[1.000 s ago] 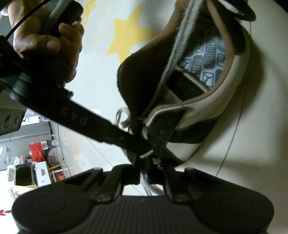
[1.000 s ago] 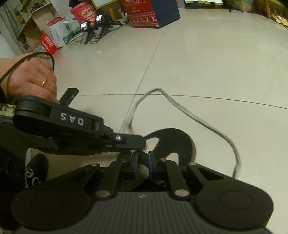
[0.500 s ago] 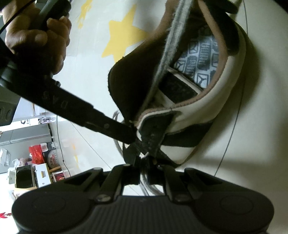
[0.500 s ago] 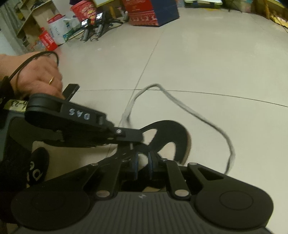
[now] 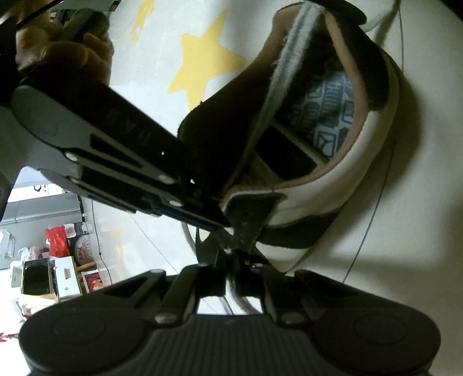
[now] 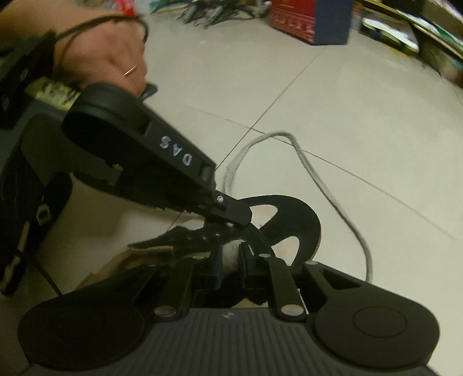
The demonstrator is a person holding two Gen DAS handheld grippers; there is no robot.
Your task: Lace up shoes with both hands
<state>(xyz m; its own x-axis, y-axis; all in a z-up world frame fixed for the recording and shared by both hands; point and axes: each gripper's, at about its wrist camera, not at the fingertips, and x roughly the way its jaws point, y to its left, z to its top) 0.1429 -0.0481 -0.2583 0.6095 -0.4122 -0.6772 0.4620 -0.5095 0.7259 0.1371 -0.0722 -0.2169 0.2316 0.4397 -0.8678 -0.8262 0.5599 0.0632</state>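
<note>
A black, white and brown shoe (image 5: 332, 185) lies on the pale floor with its opening towards the left wrist camera. A grey lace (image 5: 286, 57) crosses that opening. My left gripper (image 5: 230, 257) is shut on the black eyelet flap (image 5: 246, 228) at the shoe's near edge. My right gripper (image 5: 214, 221) reaches in from the upper left and its tips meet the same flap. In the right wrist view the right gripper (image 6: 230, 256) is shut on a white fuzzy piece of lace. Just above it is the left gripper (image 6: 231, 212). The lace (image 6: 318, 179) loops away over the tiles.
A yellow star (image 5: 205, 66) marks the floor beyond the shoe. Boxes and bags (image 5: 58, 260) stand far off at the left. A thin cable (image 5: 373, 208) trails past the shoe. A red and blue box (image 6: 312, 20) sits far back. A hand (image 6: 110, 57) grips the left gripper.
The right gripper has rolled and swung in closer to the eyelet flap, and white lace now shows between its pads. The left gripper has slid forward with the flap.
</note>
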